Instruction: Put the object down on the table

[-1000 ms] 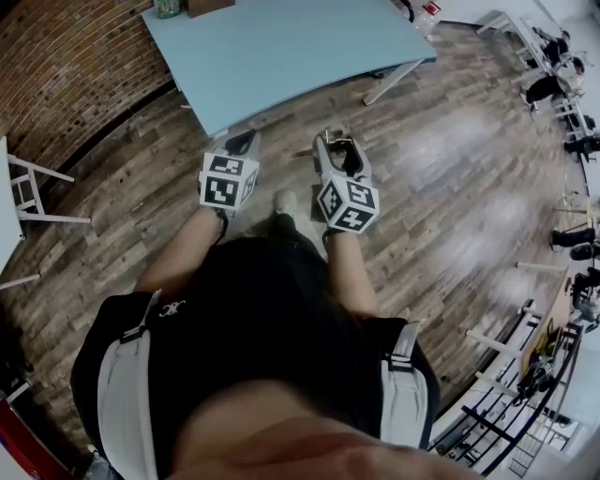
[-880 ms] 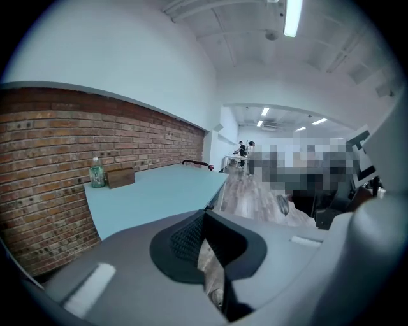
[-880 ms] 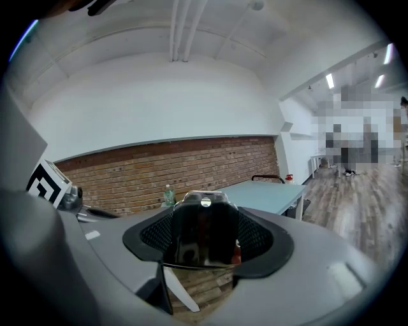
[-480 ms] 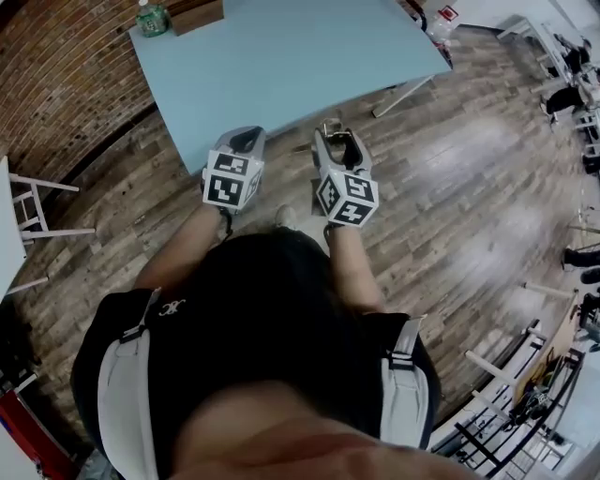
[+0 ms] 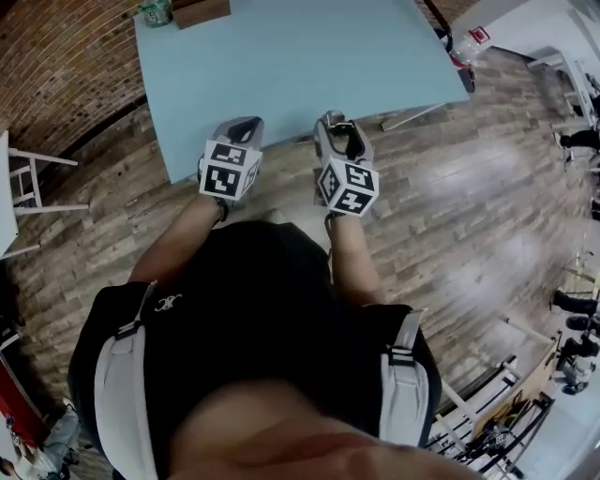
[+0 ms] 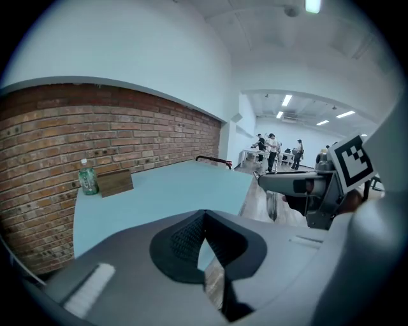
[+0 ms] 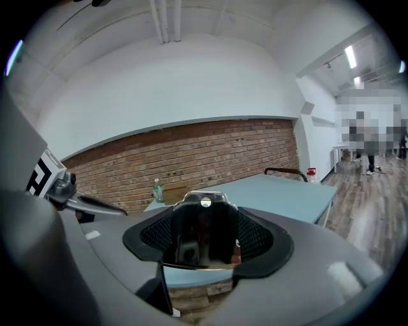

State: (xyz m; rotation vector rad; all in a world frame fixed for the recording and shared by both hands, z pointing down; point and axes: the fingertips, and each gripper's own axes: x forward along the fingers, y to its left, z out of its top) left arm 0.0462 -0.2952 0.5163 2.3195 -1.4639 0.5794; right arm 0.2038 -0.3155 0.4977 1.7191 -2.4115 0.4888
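My right gripper (image 5: 336,127) is shut on a shiny metal object (image 7: 201,234) with a small round hole near its top; the object fills the space between the black pads. In the head view the object (image 5: 334,121) sticks out just over the near edge of the light blue table (image 5: 281,56). From the left gripper view, the right gripper (image 6: 299,184) shows side on, with the metal piece (image 6: 272,205) hanging below it. My left gripper (image 5: 244,128) hovers at the same table edge, shut, nothing between its pads (image 6: 191,235).
A green bottle (image 5: 156,11) and a wooden block (image 5: 201,9) stand at the table's far left corner by the brick wall. A red-capped bottle (image 5: 473,42) is at the right corner. A white stand (image 5: 28,187) is on the floor to the left. People stand far off (image 6: 271,149).
The person has stepped forward: the table has come nearer and both grippers have gone from over the wooden floor to the table's near edge. The grip on the metal object is unchanged.
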